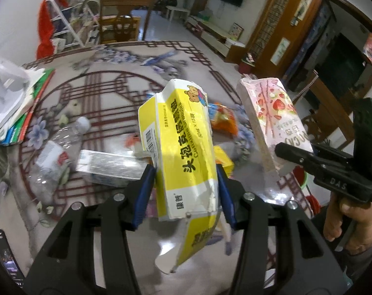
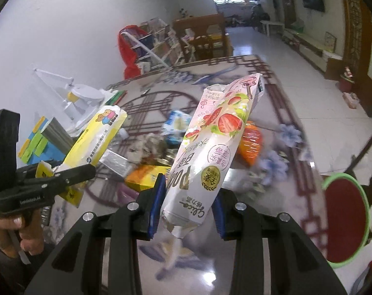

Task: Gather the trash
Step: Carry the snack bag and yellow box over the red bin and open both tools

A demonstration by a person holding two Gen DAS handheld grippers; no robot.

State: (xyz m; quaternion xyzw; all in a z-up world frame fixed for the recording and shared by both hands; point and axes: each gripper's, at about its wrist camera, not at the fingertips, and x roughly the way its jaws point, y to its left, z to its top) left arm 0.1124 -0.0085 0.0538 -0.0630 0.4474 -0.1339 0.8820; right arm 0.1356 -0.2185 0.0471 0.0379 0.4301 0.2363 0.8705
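A crushed yellow-and-white cardboard medicine carton (image 1: 186, 152) is being gripped between the blue pads of the left gripper (image 1: 184, 191). Its long axis is running forward along the fingers, and a torn flap is hanging below the jaws.

A pink strawberry-printed snack box (image 2: 210, 152) is being clamped near its torn lower end by the right gripper (image 2: 187, 204). Its long axis is likewise pointing up and away from the claw.

Both items are being held above the glass-topped patterned table (image 1: 107, 83), clear of the litter left around its centre: a clear plastic bottle (image 1: 55, 152), a silver-white carton (image 1: 109, 166) and an orange wrapper (image 2: 249, 145).

A round red bin with a green rim (image 2: 345, 221) is being shown off the right edge of the table, below tabletop level. It is lying nearer the right gripper, so the pink box is judged the likelier first deposit.
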